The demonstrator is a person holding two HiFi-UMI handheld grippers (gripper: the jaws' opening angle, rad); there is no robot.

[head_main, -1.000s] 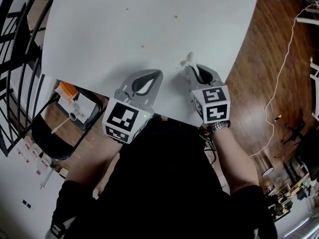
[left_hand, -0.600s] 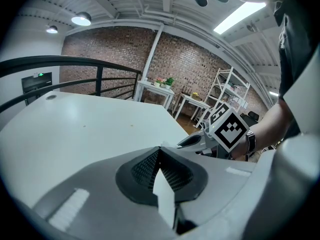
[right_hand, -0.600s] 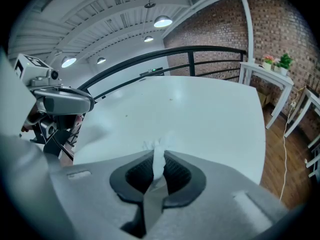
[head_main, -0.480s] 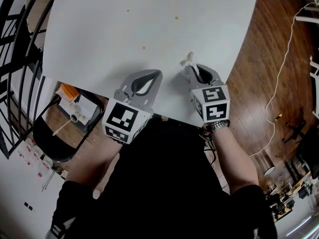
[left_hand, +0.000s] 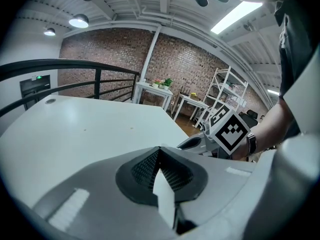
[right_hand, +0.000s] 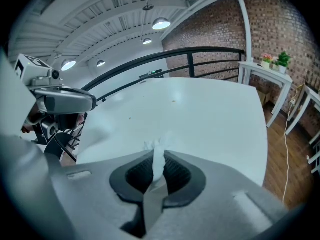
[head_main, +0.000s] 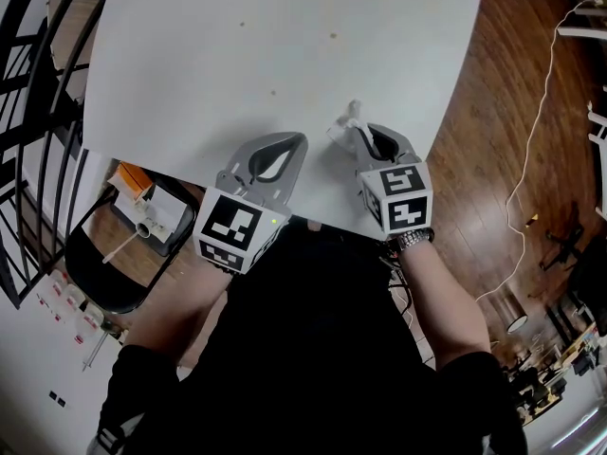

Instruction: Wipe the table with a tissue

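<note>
The white table [head_main: 237, 55] fills the upper half of the head view and carries a few small brown specks [head_main: 332, 36]. My right gripper [head_main: 357, 128] rests near the table's near right corner, shut on a crumpled white tissue [head_main: 348, 118] that sticks out past the jaw tips. In the right gripper view the tissue [right_hand: 158, 151] stands pinched between the dark pads [right_hand: 175, 171], with the table [right_hand: 210, 114] beyond. My left gripper [head_main: 300, 139] hovers just left of it by the near edge, shut and holding nothing; its jaws [left_hand: 159, 150] meet at the tip.
A black chair [head_main: 90, 268] holding an orange-and-white box [head_main: 142, 197] stands below the table's left corner. Black railing [head_main: 28, 83] runs along the left. Wooden floor [head_main: 512, 93] with a white cable [head_main: 542, 121] lies to the right.
Almost nothing: the head view has shifted slightly, and both grippers keep their places, the right one still holding the tissue.
</note>
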